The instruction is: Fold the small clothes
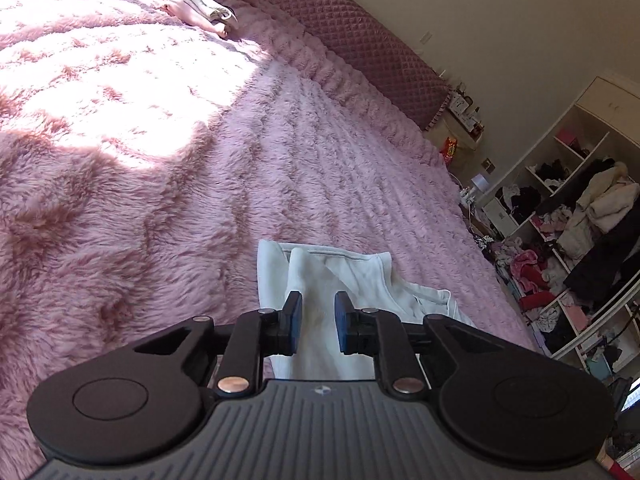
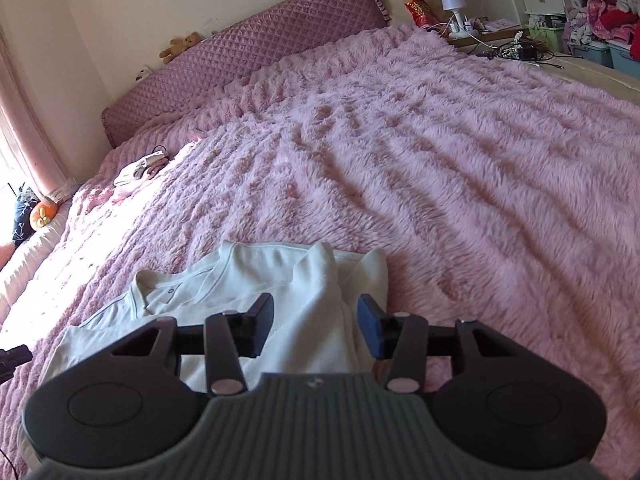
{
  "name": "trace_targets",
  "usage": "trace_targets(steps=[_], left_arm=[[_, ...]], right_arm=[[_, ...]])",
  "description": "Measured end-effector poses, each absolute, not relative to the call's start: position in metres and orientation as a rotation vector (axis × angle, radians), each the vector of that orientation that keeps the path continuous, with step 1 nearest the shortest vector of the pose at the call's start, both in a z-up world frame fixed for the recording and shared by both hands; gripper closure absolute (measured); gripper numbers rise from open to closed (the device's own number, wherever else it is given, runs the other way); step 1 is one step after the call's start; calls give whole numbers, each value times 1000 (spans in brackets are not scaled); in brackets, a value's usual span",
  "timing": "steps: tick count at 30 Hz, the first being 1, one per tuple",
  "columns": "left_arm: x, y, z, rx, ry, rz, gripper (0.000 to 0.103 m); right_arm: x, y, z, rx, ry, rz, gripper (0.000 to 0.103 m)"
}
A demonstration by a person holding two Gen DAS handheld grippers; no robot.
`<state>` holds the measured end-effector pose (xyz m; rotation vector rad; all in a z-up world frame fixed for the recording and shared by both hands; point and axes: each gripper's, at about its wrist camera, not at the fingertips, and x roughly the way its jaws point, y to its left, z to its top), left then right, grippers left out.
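Observation:
A small white garment (image 1: pixel 360 280) lies on the fluffy pink blanket (image 1: pixel 160 200) with its collar and button placket showing in the right wrist view (image 2: pixel 172 292). My left gripper (image 1: pixel 319 320) hovers over one end of it, jaws a little apart, with cloth under the gap and no pad pressing. My right gripper (image 2: pixel 317 330) stands wider open over the other end. A raised fold of the white garment (image 2: pixel 320 280) runs up between its fingers, apart from both pads.
A small pale bundle of clothes (image 1: pixel 200 12) (image 2: pixel 138 172) lies far up the bed near the quilted purple headboard (image 2: pixel 260 56). Open shelves stuffed with clothes (image 1: pixel 580 220) stand past the bed's edge. A bedside table with a lamp (image 2: pixel 454 8) sits by the headboard.

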<state>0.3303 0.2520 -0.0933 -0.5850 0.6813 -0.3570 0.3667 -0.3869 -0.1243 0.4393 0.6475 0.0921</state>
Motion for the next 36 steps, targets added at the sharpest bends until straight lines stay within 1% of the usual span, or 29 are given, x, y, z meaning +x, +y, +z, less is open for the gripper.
trace_targets(steps=[1, 4, 6, 8, 13, 18, 19, 20, 21, 22, 23, 24, 25, 28, 31, 35, 36], left_arm=[[311, 257, -91, -584, 676, -370, 78], [268, 266, -95, -562, 706, -393, 71], [247, 268, -106, -541, 751, -398, 71], [235, 269, -118, -555, 788, -417, 71], [238, 258, -133, -570, 812, -463, 70], [250, 244, -142, -570, 837, -458, 70], [252, 242, -143, -573, 834, -462, 70], [254, 241, -144, -571, 835, -460, 70], [253, 238, -145, -563, 840, -452, 70], [253, 236, -147, -559, 847, -447, 70], [254, 235, -147, -553, 850, -438, 70], [251, 231, -146, -532, 847, -417, 77], [250, 228, -144, -506, 840, -403, 94], [242, 214, -134, -401, 827, -361, 96], [243, 206, -129, -330, 874, -299, 97], [253, 200, -141, -305, 940, -276, 96], [255, 200, -143, -317, 946, -268, 94]], right_arm=[[353, -389, -123, 447, 653, 115, 56], [296, -391, -122, 425, 683, 175, 54], [269, -389, -126, 406, 699, 193, 53], [247, -385, -133, 391, 719, 200, 50], [224, -376, -141, 360, 724, 181, 50], [234, -376, -147, 367, 733, 158, 50], [238, -376, -148, 372, 739, 160, 52], [240, -376, -150, 378, 749, 167, 61], [242, -375, -151, 379, 756, 168, 71], [243, -375, -152, 376, 762, 169, 96], [245, -374, -153, 370, 769, 164, 100], [245, -375, -153, 371, 769, 154, 100], [244, -377, -154, 384, 770, 152, 101], [240, -383, -146, 408, 756, 106, 103], [228, -393, -130, 384, 714, 73, 103], [230, -395, -154, 367, 824, 66, 103], [230, -393, -161, 350, 834, 66, 103]])
